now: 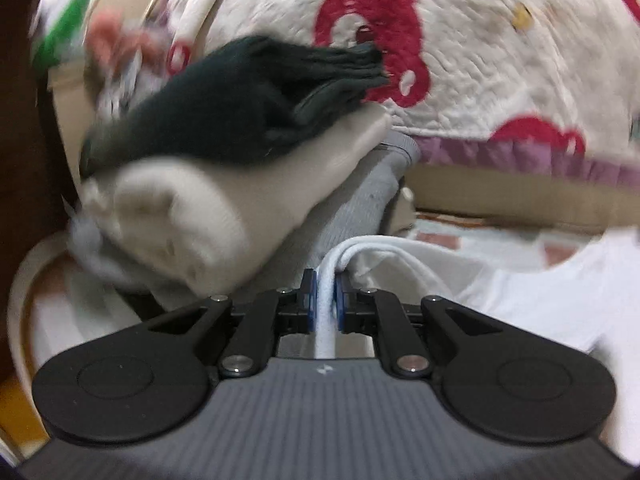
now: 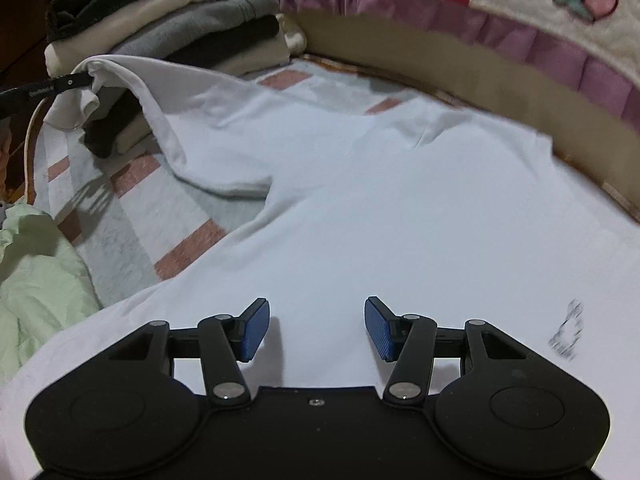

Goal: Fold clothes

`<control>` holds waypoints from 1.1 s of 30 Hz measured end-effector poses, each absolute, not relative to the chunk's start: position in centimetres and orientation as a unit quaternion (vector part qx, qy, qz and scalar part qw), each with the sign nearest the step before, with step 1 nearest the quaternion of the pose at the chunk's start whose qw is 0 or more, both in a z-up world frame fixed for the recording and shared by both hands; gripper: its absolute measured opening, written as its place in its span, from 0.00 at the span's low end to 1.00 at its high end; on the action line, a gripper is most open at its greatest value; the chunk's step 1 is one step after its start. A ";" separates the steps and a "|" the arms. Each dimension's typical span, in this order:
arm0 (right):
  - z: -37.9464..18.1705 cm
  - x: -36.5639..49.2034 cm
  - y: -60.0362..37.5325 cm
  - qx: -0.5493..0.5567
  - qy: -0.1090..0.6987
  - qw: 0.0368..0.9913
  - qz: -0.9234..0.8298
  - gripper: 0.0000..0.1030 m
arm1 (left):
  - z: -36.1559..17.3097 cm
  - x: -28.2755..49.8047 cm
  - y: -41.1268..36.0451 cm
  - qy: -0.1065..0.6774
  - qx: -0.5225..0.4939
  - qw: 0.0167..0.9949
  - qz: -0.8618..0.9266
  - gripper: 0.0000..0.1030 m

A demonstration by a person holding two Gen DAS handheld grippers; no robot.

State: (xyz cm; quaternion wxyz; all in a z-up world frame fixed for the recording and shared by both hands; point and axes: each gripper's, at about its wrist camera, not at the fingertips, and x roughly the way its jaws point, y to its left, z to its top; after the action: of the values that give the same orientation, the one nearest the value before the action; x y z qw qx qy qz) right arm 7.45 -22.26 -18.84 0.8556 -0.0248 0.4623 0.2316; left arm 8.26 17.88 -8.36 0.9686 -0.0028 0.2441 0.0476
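A white T-shirt (image 2: 360, 208) lies spread on the striped bed sheet (image 2: 132, 216). My right gripper (image 2: 317, 328) hovers open just above its middle, blue pads apart, nothing between them. My left gripper (image 1: 326, 296) is shut on a white hem of the shirt (image 1: 325, 312), a fold of fabric (image 1: 400, 256) trailing from it. In the right wrist view that left gripper (image 2: 86, 79) shows at the far left, holding a lifted sleeve (image 2: 132, 80) beside the pile of folded clothes (image 2: 168, 20).
The folded pile, black on top (image 1: 240, 96), then beige (image 1: 224, 200) and grey, stands close ahead of the left gripper. A quilt with red bears (image 1: 460, 60) hangs over a tan bed frame (image 2: 460, 80). A pale green cloth (image 2: 36, 280) lies at the left.
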 end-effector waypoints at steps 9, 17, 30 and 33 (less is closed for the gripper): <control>-19.8 5.4 -21.4 -0.001 0.462 0.850 0.254 0.63 | -8.4 7.3 15.0 0.238 -0.003 0.971 -0.034 0.08; -18.1 4.0 -22.8 -0.013 0.417 0.881 0.222 0.61 | -5.5 3.9 4.7 0.214 0.077 0.959 -0.169 0.08; -20.4 0.0 -29.7 0.111 0.431 0.879 0.171 0.60 | -8.2 0.9 -8.8 0.298 -0.088 0.859 -0.407 0.64; -20.0 -1.5 -30.8 0.141 0.416 0.880 0.181 0.60 | -9.6 2.4 -6.1 0.310 -0.087 0.878 -0.354 0.64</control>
State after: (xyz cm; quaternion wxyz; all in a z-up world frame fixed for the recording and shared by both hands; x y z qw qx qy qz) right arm -1.53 -30.81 -20.03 0.8798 0.1409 0.4161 0.1814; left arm 2.44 -6.06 -9.62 0.8780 -0.0867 0.3097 -0.3545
